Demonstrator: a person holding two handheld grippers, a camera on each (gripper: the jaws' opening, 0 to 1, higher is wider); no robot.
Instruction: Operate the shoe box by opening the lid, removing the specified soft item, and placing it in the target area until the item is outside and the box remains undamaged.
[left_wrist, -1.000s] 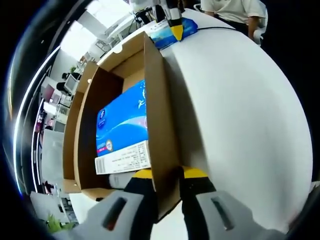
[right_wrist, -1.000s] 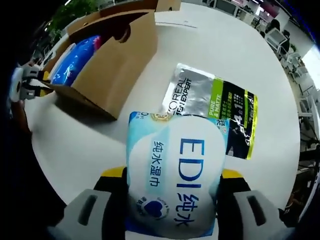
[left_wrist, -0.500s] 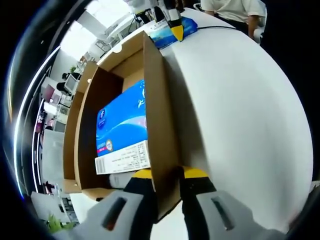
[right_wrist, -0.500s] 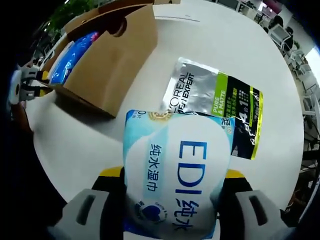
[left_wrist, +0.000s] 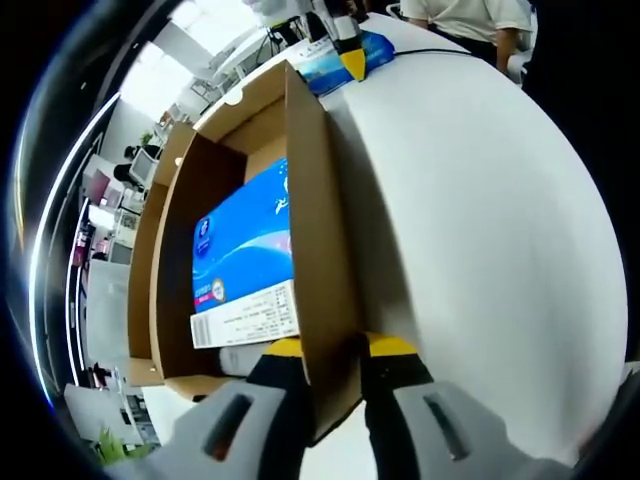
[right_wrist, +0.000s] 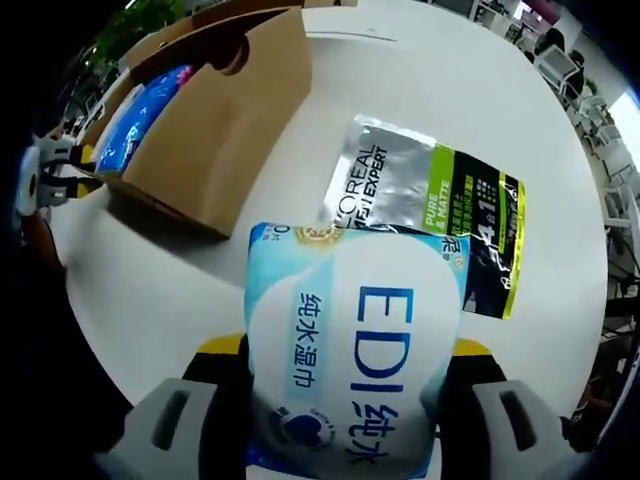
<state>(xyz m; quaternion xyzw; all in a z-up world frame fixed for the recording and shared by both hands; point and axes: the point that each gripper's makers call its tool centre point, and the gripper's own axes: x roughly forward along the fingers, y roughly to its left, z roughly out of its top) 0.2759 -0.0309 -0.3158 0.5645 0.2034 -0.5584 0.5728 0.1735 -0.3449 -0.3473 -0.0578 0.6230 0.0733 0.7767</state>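
An open brown cardboard shoe box (left_wrist: 310, 200) (right_wrist: 225, 110) stands on a round white table (left_wrist: 480, 220). My left gripper (left_wrist: 327, 352) is shut on the box's near side wall, one jaw inside and one outside. A blue pack (left_wrist: 245, 250) (right_wrist: 140, 110) lies inside the box. My right gripper (right_wrist: 345, 350) is shut on a light blue EDI wet-wipe pack (right_wrist: 350, 365), held just above the table beside a silver, black and green sachet (right_wrist: 430, 220). In the left gripper view the right gripper (left_wrist: 345, 45) shows at the far end with the wipe pack (left_wrist: 345, 60).
A person in a light shirt (left_wrist: 470, 20) sits beyond the table's far edge. A thin dark cable (left_wrist: 440, 55) runs across the table near them. Office desks and chairs (right_wrist: 560, 70) surround the table. The left gripper (right_wrist: 50, 175) shows at the box's far end.
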